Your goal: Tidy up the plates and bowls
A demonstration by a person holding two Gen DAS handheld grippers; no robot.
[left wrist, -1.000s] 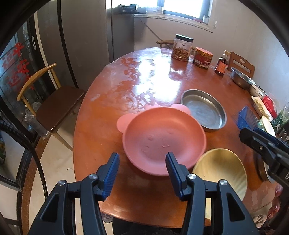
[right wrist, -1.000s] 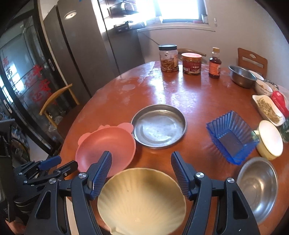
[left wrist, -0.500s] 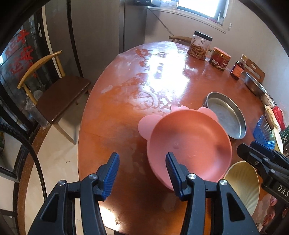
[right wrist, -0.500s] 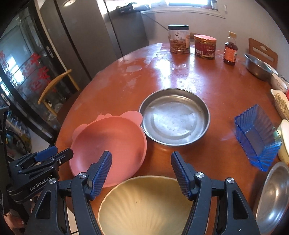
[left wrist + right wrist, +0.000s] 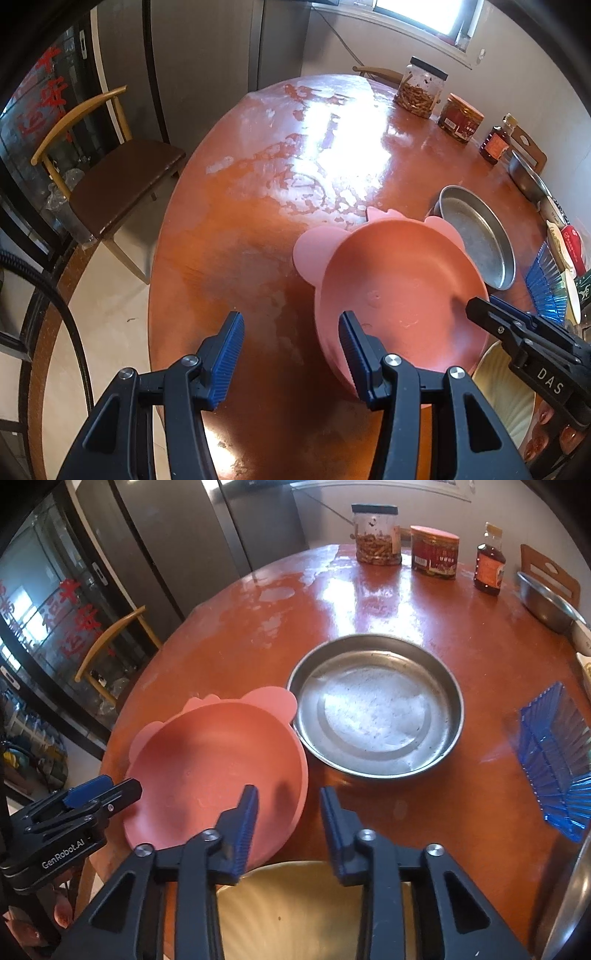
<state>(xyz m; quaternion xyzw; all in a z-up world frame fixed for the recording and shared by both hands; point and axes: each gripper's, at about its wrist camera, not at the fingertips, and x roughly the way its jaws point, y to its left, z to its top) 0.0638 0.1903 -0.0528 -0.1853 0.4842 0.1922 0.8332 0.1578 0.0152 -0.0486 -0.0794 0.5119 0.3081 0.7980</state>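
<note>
With ears pointing windowward, pink plate (image 5: 218,771) (tilted) lies.

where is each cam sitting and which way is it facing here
Left wrist: rides the left gripper at the table's near-left edge, facing across toward the window; its open jaws and the right gripper show.
Right wrist: rides the right gripper above the yellow shell plate, facing the jars; its part-closed jaws and the left gripper show.
Shared: pink plate, steel pan, blue dish.
</note>
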